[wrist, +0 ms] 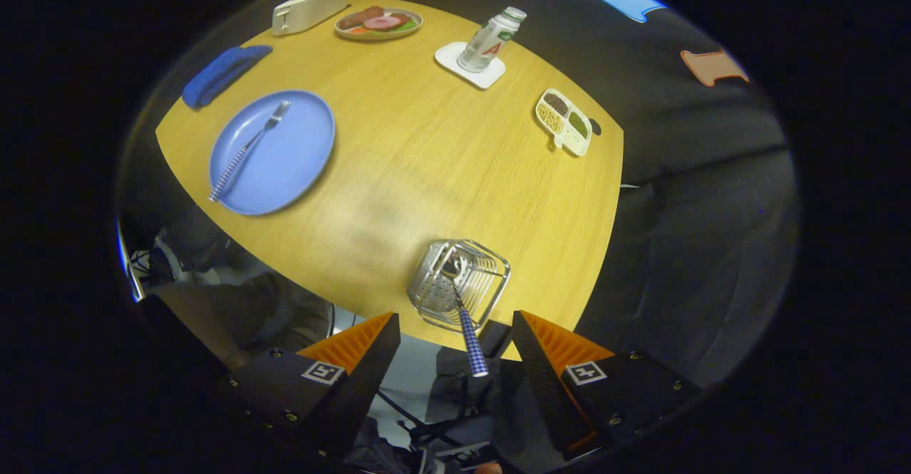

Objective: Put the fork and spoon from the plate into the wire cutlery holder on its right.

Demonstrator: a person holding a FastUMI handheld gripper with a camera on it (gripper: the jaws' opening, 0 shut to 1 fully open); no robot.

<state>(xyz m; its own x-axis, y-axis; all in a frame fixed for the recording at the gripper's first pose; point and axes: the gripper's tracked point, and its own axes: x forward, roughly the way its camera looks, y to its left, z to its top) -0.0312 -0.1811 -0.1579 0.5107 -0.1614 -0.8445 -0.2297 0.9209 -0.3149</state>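
Standing apart with nothing clamped between them, the tongs [455, 339] are seen above the near edge of a wooden tabletop [427, 161]. Just ahead of the fingers, a wire cutlery holder [460, 285] is placed near that edge, and a spoon [462, 310] is seen inside it, bowl down, its checked handle leaning out toward the gap between the fingers. The handle's end lies in that gap, touched by neither finger as far as can be told. Far to the left, a blue plate [285, 161] is set on the tabletop, and a fork [249, 148] with a matching checked handle is laid across it, tines pointing away. A folded blue cloth [222, 74] is seen beyond the plate. At the far edge, a white box [311, 7] and a small dish of food [378, 23] are placed side by side. A bottle [491, 38] is stood on a white coaster [470, 67] to their right, and a divided snack tray [564, 121] is set nearer the right edge.
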